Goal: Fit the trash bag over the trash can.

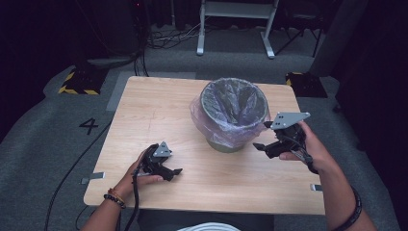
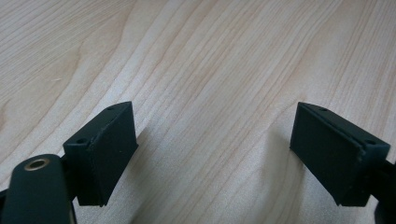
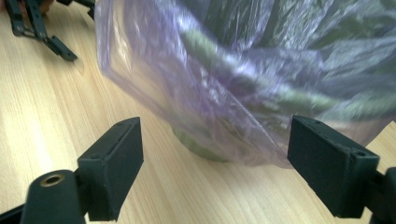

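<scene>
In the high view, a green bin stands a little right of the centre of the frame, on the light wooden desk. It is lined with a thin purple plastic bag, whose edge is folded over the rim and hangs loosely down the outside. The right tongs are at the right of the frame, just beside the bin at the height of the hanging bag, and their jaws point toward it. In the right gripper view the right tongs are wide open, with nothing between the jaws; the bag and the lower part of the bin are directly ahead of them, near but not touching. The left tongs are in the lower left part of the high view, low over the desk and well apart from the bin. In the left gripper view the left tongs are also wide open and empty, with bare wood of the desk under them. The left tongs appear also in the upper left corner of the right gripper view.
</scene>
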Available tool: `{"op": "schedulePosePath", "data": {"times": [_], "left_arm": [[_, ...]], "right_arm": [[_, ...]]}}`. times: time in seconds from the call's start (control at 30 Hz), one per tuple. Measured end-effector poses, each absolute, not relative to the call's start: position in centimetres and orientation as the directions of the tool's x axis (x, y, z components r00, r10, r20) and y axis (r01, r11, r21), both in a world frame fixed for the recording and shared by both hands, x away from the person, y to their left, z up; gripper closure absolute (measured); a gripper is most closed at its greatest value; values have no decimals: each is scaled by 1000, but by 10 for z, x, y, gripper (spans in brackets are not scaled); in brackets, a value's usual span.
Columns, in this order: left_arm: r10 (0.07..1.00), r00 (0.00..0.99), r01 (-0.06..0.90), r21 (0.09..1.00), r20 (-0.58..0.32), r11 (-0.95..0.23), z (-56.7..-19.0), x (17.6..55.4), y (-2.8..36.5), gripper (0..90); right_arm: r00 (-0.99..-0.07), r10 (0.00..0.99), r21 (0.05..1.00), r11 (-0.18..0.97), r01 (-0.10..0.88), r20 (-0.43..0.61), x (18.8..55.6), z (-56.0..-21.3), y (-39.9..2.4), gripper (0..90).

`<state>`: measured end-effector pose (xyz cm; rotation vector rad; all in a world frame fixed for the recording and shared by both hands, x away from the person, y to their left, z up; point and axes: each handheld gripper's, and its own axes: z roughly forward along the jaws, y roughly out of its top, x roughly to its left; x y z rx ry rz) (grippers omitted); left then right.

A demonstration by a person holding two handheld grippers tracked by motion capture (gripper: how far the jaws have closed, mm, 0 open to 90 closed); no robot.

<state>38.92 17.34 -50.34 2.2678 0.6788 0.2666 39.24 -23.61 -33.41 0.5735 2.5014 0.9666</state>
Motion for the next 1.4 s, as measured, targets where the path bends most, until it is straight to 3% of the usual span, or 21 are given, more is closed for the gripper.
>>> {"op": "schedulePosePath", "data": {"times": [0.7,1.4], "left_arm": [[545,838,391,710,-12,-585,-503,389,173,144],[545,838,391,710,-12,-585,-503,389,173,144]], "right_arm": [[-806,496,649,736,193,-323,386,-369,-243,183],[-814,513,620,741,259,-272,386,-417,-246,181]]}}
